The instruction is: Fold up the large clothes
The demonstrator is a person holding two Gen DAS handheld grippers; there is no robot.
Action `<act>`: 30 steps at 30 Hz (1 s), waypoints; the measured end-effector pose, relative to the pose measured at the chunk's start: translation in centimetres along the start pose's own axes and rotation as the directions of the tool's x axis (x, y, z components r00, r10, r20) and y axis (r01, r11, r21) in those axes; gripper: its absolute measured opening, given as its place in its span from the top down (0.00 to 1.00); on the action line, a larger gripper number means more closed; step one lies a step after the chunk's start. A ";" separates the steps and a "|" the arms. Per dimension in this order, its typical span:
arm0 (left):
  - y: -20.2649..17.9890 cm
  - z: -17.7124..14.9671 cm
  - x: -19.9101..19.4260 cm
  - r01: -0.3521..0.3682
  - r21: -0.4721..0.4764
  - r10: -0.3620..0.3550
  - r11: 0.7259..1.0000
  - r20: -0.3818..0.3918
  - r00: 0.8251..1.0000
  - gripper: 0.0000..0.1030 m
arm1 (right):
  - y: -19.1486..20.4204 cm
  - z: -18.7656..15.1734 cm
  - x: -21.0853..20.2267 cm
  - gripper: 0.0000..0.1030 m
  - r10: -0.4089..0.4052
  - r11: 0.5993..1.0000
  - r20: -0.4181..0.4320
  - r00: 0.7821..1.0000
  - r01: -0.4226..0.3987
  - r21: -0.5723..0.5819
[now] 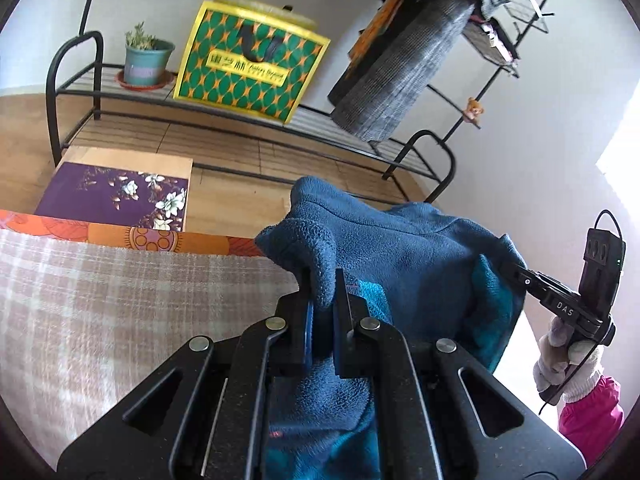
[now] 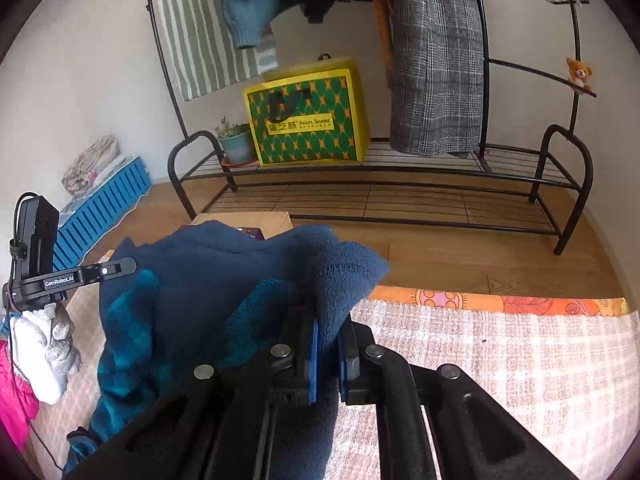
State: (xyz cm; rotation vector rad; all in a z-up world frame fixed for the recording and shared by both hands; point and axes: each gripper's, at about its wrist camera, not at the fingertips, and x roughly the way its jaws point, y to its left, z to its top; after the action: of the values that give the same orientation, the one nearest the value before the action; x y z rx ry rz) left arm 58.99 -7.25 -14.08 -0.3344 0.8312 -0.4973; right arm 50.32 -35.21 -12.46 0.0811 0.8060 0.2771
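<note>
Plaid blanket below me, clothes rack behind. Both my grippers, left and right, clamp blue fleece garment, lifted between them over the blanket.

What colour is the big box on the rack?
The box is yellow-edged, with green ovals on orange. Clearest in the right wrist view.

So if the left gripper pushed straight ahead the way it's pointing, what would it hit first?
The left gripper is already shut on the blue fleece garment, so that bunched fabric comes first. Beyond it, probably the wooden floor and the black metal rack, though depth is unclear.
</note>
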 end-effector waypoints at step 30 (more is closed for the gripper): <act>-9.1 -23.7 -20.0 -0.025 0.224 0.045 0.974 -0.087 0.995 0.96 | 10.9 -21.5 -20.9 0.93 -0.035 0.996 -0.044 0.998 0.031 -0.088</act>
State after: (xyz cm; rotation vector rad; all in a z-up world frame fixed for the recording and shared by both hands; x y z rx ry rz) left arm 26.75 -6.12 -12.44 -0.0909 0.8598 -0.5705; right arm 18.76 -31.16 -10.76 -0.0203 0.8387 0.2836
